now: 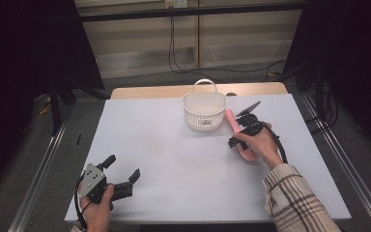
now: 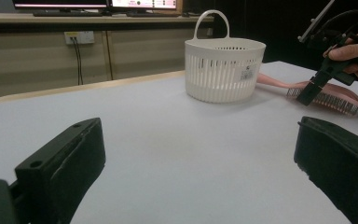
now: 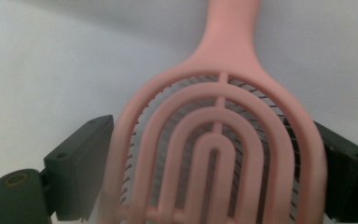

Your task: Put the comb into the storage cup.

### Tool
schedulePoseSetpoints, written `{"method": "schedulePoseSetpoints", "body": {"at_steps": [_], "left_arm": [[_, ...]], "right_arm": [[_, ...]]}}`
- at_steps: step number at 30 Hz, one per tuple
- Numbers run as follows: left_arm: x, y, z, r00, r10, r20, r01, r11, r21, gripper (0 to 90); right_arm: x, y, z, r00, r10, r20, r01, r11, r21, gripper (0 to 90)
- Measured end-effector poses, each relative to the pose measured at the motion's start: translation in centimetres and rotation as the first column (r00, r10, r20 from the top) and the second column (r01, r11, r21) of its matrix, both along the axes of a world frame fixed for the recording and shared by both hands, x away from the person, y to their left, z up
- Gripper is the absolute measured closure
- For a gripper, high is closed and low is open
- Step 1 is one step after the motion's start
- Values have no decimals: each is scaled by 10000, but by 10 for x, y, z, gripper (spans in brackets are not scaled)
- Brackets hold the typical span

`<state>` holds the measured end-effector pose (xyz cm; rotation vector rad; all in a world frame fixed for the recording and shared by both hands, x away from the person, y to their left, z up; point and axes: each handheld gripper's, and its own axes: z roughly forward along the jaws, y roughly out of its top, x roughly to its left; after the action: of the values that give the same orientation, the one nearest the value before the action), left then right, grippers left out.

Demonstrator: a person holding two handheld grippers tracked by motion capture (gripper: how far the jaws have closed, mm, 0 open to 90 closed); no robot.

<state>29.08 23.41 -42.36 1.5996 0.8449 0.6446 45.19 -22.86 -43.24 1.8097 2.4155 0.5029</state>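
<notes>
A pink vented hairbrush [image 1: 248,153] lies bristles down on the white table [image 1: 174,154], just right of a white slatted basket [image 1: 204,115]. My right gripper [image 1: 239,139] reaches down over the brush head. In the right gripper view its two black jaws meet the rim of the hairbrush [image 3: 219,56] on both sides, and the handle points away. From the left gripper view, the right gripper [image 2: 320,91] straddles the hairbrush [image 2: 338,97] beside the basket [image 2: 223,70]. My left gripper [image 1: 122,167] rests at the table's front left, open, with nothing between its jaws [image 2: 200,154].
The basket has a loop handle and stands near the table's far edge. Cables hang down the wall [image 1: 174,53] behind the table. Dark stands and metal rails [image 1: 43,164] flank both sides. A person's plaid sleeve [image 1: 294,198] comes in at the front right.
</notes>
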Motion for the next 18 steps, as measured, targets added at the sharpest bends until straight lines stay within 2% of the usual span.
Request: {"method": "schedulePoseSetpoints", "body": {"at_steps": [7, 18], "left_arm": [[0, 0, 0, 10000, -16, -8, 16, 10000, 7, 20], [0, 0, 0, 10000, -16, -12, 16, 10000, 20, 20]], "right_arm": [[0, -1, 1, 9999, 35, -97, -35, 10000, -7, 157], [1, 2, 2, 9999, -68, -79, 65, 9992, -394, 173]]}}
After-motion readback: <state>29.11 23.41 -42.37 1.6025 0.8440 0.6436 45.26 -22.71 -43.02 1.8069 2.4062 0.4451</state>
